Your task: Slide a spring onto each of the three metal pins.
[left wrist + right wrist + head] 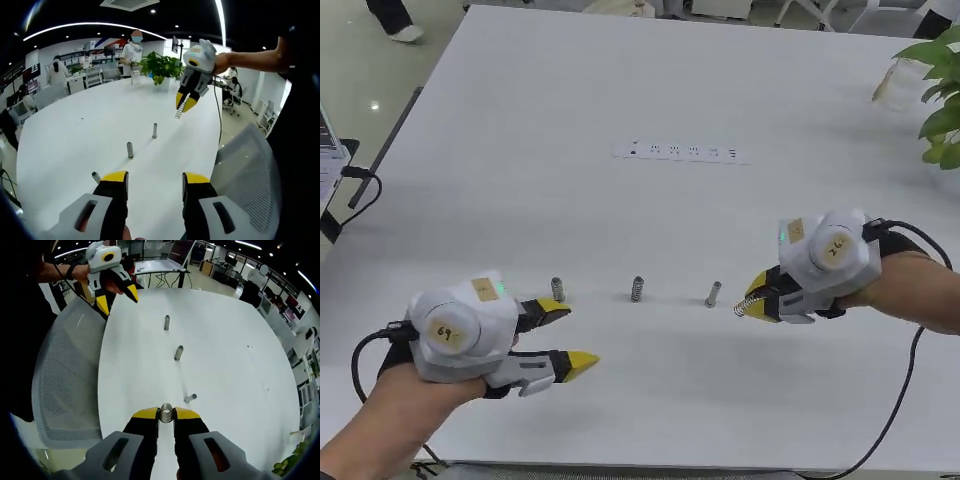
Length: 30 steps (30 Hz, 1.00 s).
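Smooth white tabletop (620,90); right claw (754,296) pinches a coiled metal spring (741,306).

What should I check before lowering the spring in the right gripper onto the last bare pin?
1. Spring gripped by the right gripper: ok.
2. Bare pin upright, nothing on it: ok.
3. Spring lined up over the bare pin: not ok, it sits off to one side.
4. Left pin and middle pin already carry springs: ok.
5. Left gripper open, away from the bare pin: ok.
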### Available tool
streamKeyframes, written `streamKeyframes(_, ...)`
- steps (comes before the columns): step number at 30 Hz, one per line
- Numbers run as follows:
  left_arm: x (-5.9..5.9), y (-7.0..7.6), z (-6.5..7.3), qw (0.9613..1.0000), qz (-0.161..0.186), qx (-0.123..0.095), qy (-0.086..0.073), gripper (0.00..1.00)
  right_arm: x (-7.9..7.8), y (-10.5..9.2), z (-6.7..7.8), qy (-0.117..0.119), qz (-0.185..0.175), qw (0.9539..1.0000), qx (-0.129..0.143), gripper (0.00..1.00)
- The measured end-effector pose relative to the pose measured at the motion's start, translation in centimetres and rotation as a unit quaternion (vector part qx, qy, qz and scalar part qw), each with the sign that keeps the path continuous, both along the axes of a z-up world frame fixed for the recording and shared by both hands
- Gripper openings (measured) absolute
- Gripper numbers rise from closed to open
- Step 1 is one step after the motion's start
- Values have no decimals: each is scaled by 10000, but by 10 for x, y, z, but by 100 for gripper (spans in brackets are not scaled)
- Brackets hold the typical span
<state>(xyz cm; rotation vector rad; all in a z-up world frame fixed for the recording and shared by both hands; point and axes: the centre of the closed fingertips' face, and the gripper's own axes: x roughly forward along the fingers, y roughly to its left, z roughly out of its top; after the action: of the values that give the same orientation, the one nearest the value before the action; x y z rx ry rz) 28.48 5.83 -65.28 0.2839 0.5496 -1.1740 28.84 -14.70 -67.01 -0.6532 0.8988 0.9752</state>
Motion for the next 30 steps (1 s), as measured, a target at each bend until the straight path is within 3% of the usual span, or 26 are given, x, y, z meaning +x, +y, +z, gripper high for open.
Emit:
streamKeyframes(14, 14, 37, 3, 9983, 580, -27, 21, 47, 20, -8, -11, 7, -93, 9998, -163, 9)
streamKeyframes(30, 11, 69, 4, 9949, 1004, 48, 87, 60, 37, -1, -21, 68, -112, 9996, -248, 9)
